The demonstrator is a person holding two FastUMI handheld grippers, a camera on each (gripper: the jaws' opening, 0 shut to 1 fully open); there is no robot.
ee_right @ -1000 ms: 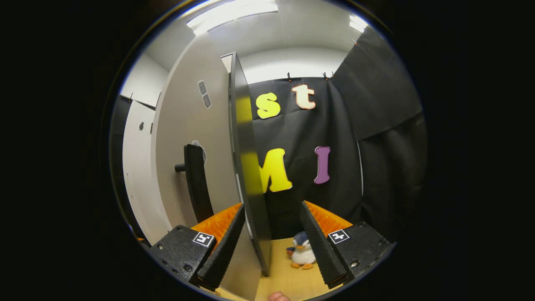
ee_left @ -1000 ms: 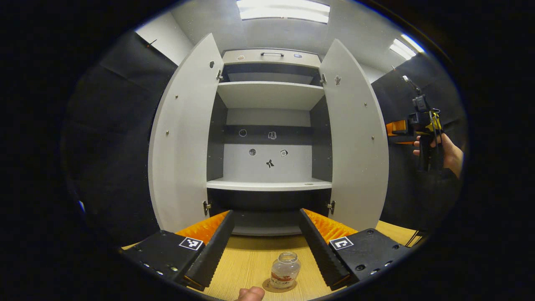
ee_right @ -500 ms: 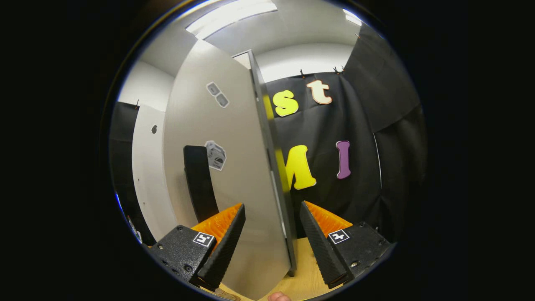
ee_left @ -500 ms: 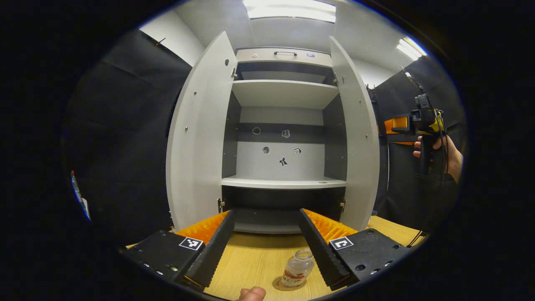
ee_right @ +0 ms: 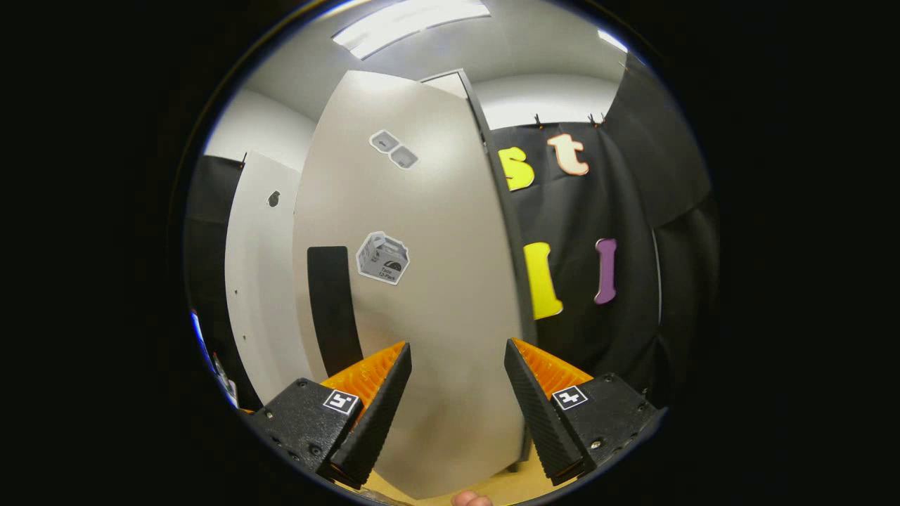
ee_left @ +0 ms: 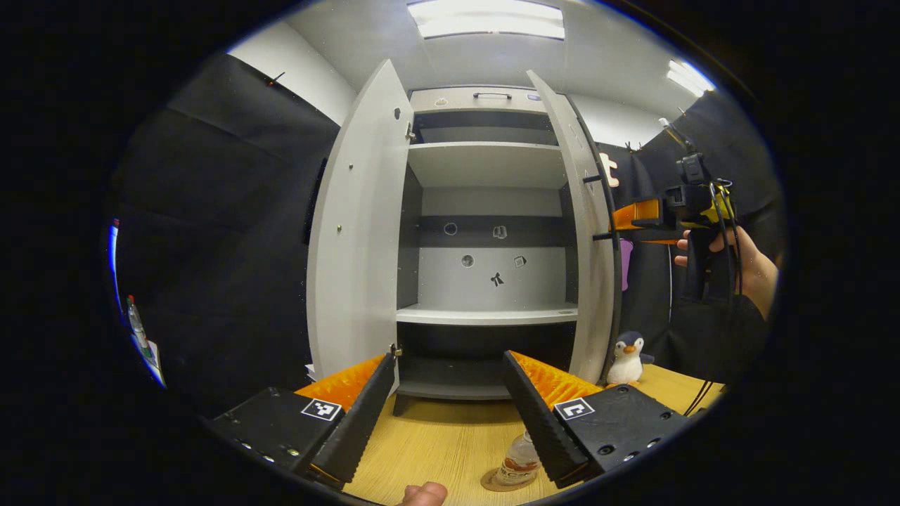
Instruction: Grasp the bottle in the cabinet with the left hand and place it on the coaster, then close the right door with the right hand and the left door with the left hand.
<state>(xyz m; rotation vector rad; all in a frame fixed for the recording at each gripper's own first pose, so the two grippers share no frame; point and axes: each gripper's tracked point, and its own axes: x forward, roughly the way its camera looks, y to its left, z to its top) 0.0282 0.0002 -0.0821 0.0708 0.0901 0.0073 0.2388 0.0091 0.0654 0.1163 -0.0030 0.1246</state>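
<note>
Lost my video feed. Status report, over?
Both grippers open, left gripper empty. Bottle on coaster. Right gripper against right door, door part-swung; left door open. Nothing blocking.

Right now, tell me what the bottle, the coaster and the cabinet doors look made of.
Bottle: clear glass or hard plastic, since the table shows through it; which one is open. Coaster: thin brown disc, possibly cork or wood, too small to settle. Right door and left door: smooth matte pale-grey board, probably laminated, with a dark edge and a soft sheen under the lights.
</note>
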